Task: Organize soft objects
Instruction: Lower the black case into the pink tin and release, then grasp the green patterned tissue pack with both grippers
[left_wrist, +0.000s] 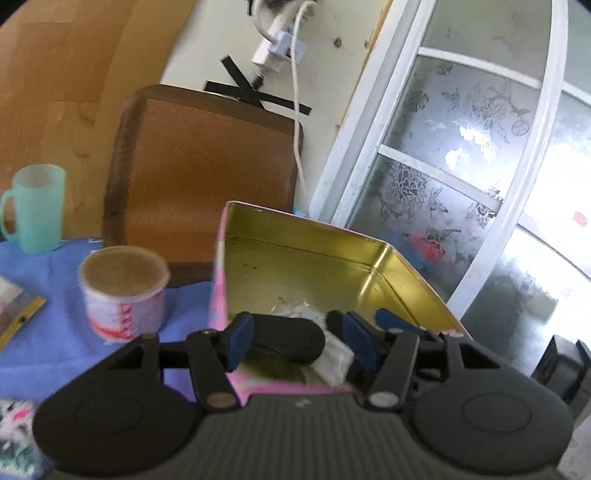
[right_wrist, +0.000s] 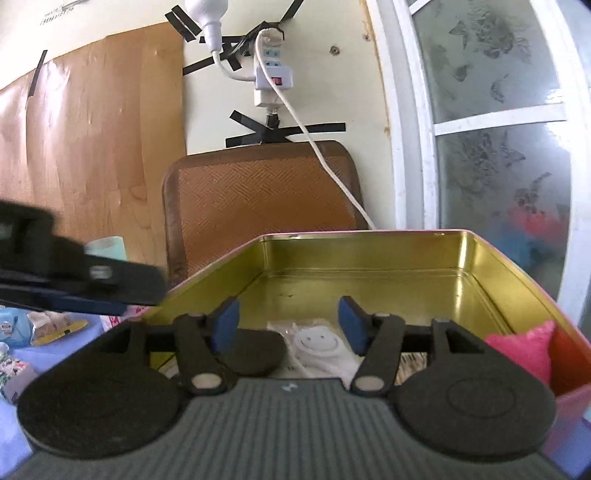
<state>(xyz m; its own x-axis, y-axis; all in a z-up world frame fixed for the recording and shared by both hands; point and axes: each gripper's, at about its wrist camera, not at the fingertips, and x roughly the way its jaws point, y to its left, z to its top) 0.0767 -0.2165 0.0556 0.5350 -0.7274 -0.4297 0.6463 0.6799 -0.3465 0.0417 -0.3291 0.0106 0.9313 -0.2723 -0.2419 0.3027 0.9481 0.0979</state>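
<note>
Right claw (right_wrist: 288, 321) (parted) over tin (right_wrist: 369, 258).

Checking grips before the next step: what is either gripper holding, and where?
Nothing: left gripper and right gripper are both open over the tin.

My left gripper (left_wrist: 295, 338) points slightly down, jaws apart, pads pressing nothing. My right gripper (right_wrist: 288, 325) is nearly level, jaws apart too, gripping nothing.
</note>
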